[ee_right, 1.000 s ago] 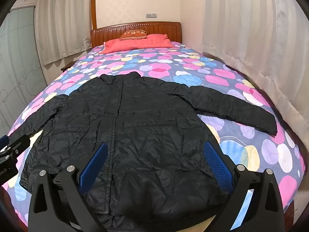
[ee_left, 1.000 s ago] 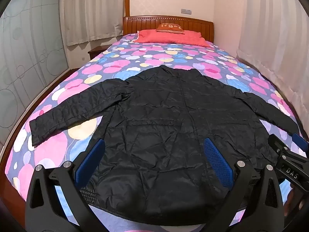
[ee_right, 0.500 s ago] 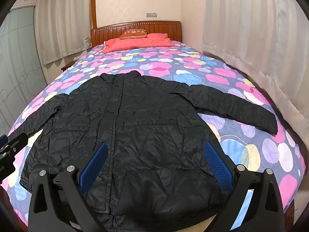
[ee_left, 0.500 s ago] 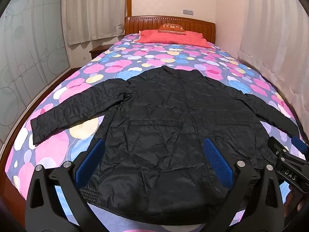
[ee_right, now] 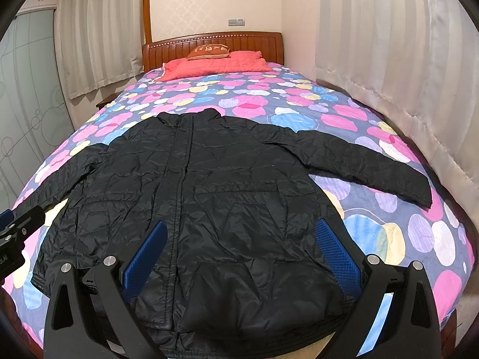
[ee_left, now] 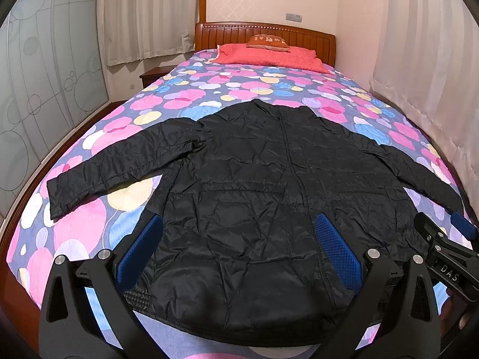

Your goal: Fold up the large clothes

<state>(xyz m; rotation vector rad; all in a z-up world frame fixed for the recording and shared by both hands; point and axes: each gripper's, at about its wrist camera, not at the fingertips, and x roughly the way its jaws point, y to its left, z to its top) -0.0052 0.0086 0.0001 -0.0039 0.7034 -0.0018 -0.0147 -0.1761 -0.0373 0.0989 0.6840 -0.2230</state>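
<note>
Both tongs raised slightly, quilted black jacket (ee_left: 254, 197) flat, sleeves spread

Both wrist views at foot of bed (ee_left: 89, 137), facing headboard (ee_left: 263, 34), close above jacket (ee_left: 254, 194) hem. Left view offset leftward, right view rightward; shared: jacket (ee_right: 209, 197), bedspread, headboard (ee_right: 212, 43).

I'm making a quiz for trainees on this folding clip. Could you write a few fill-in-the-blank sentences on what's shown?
1. The black jacket lies spread flat on the ____.
2. Both of its sleeves are stretched ____ to the sides, not folded in.
3. The left gripper and right gripper both have their jaws ____.

Missing words: bed; out; open
</note>
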